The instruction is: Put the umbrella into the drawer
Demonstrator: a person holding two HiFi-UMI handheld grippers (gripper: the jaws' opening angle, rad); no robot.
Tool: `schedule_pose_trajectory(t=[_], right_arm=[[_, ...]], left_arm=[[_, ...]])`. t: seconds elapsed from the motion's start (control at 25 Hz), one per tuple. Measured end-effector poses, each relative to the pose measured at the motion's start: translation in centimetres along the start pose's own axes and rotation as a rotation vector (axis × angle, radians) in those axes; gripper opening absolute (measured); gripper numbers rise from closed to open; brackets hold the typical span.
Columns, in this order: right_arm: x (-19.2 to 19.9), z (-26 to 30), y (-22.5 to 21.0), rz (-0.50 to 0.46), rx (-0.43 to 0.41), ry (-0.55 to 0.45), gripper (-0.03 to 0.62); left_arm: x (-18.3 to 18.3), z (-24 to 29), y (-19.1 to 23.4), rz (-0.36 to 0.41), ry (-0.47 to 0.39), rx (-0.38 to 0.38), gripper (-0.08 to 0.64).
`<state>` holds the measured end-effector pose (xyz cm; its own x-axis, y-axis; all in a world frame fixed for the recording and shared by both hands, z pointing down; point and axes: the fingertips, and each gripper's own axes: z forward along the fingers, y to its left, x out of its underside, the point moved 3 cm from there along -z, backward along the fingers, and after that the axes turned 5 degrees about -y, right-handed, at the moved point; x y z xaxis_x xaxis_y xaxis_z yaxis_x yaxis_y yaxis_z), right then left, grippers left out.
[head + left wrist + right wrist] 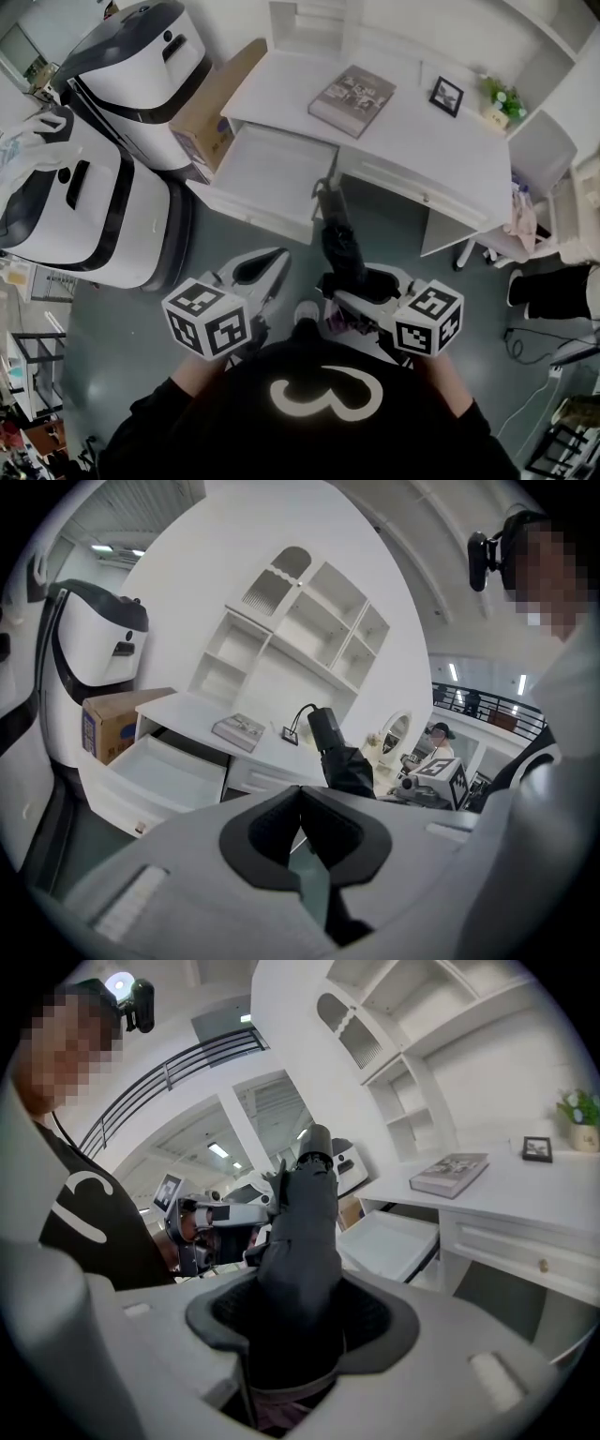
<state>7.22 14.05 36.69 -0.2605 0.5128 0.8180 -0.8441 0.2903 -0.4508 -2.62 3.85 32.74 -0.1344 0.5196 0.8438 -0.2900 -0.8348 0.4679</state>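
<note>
A folded black umbrella (339,246) sticks out of my right gripper (361,286), handle end toward the desk, and the jaws are shut on its fabric body. In the right gripper view the umbrella (305,1232) rises from between the pads of that gripper (300,1321). The white drawer (272,173) stands pulled out of the desk's left side, empty, just beyond the umbrella's tip; it also shows as the drawer (164,771) and the drawer (389,1241) in the gripper views. My left gripper (274,259) hovers beside the right, its pads meeting at the tip of the gripper (300,803), holding nothing.
On the white desk (441,150) lie a book (352,98), a small picture frame (446,95) and a potted plant (502,98). A cardboard box (216,112) and two large white-and-black machines (141,56) stand left of the drawer. Someone's shoes (553,286) show at the right.
</note>
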Motion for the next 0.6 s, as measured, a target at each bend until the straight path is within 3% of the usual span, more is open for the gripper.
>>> schedule_pose_trajectory(t=[0.28, 0.6], right_arm=[[-4.0, 6.3, -5.7, 0.025, 0.015, 0.050, 0.229], [-6.5, 10.0, -8.5, -0.007, 0.007, 0.080, 0.229]], left_arm=[[-3.7, 4.2, 7.5, -0.030, 0.010, -0.013, 0.009], [-5.5, 5.9, 11.2, -0.028, 0.008, -0.044, 0.009]])
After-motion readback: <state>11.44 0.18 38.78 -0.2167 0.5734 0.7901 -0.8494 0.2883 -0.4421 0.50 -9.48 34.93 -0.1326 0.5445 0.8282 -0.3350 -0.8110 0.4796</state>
